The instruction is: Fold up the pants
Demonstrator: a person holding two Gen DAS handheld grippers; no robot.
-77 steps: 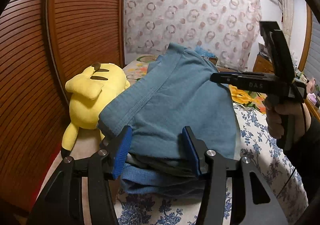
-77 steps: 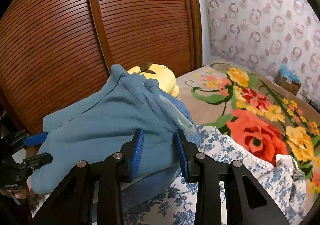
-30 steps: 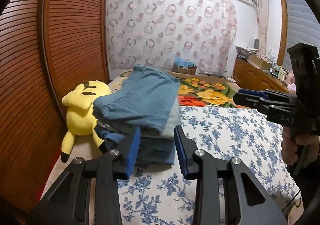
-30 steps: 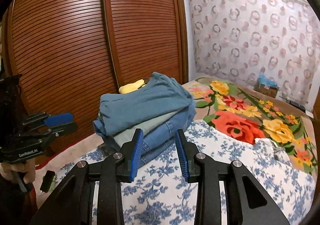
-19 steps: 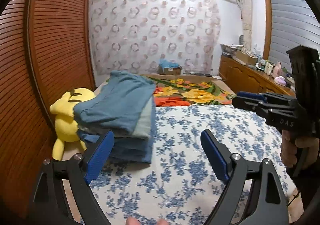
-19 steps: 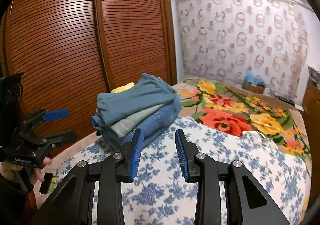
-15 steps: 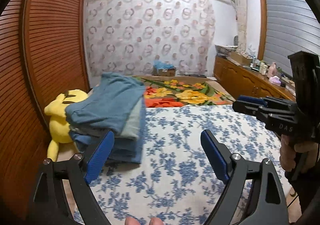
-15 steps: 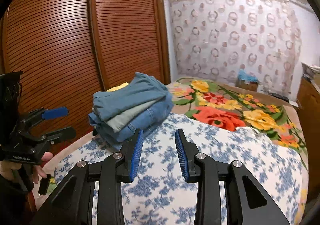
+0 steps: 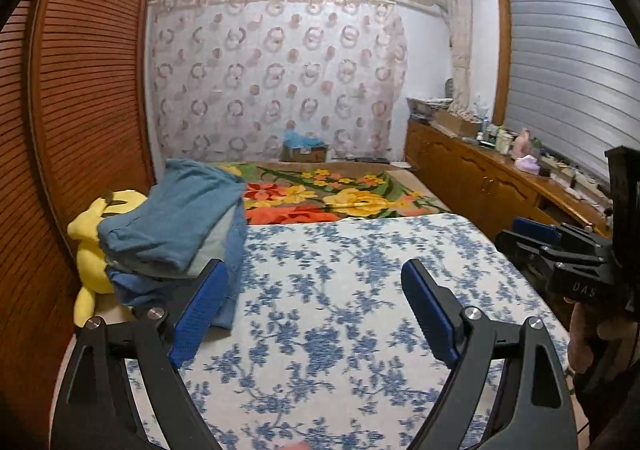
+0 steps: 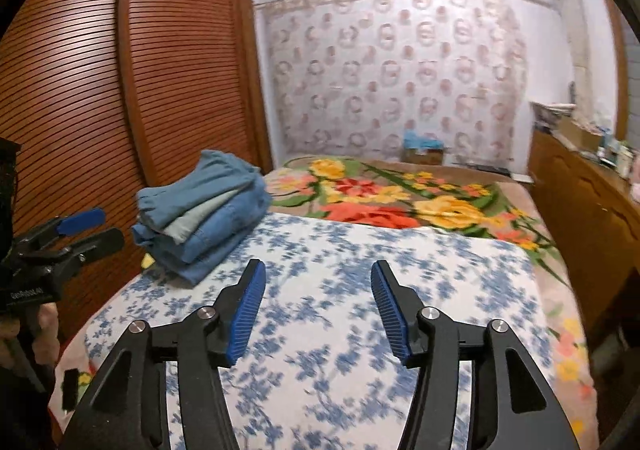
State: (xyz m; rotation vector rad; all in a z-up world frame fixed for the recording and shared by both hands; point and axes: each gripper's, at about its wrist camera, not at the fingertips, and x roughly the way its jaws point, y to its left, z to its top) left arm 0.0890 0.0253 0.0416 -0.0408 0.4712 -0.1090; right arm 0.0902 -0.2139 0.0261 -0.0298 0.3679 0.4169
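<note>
The folded teal pants (image 9: 172, 221) lie on top of a stack of folded clothes, over a grey-green piece and blue jeans (image 9: 232, 250), at the left side of the bed; the stack also shows in the right wrist view (image 10: 200, 209). My left gripper (image 9: 316, 306) is open and empty, above the blue-flowered sheet (image 9: 340, 290), to the right of the stack. My right gripper (image 10: 316, 310) is open and empty, well back from the stack. Each gripper shows in the other's view: the right one (image 9: 560, 250), the left one (image 10: 68, 234).
A yellow plush toy (image 9: 92, 250) lies behind the stack by the slatted wooden wardrobe (image 10: 100, 89). A floral blanket (image 10: 400, 197) covers the far half of the bed. A wooden sideboard (image 9: 480, 181) with clutter runs along the right wall.
Both grippers have let go of the pants, pulled back from the stack and risen. The left gripper opened first; the right gripper opened in the last half second.
</note>
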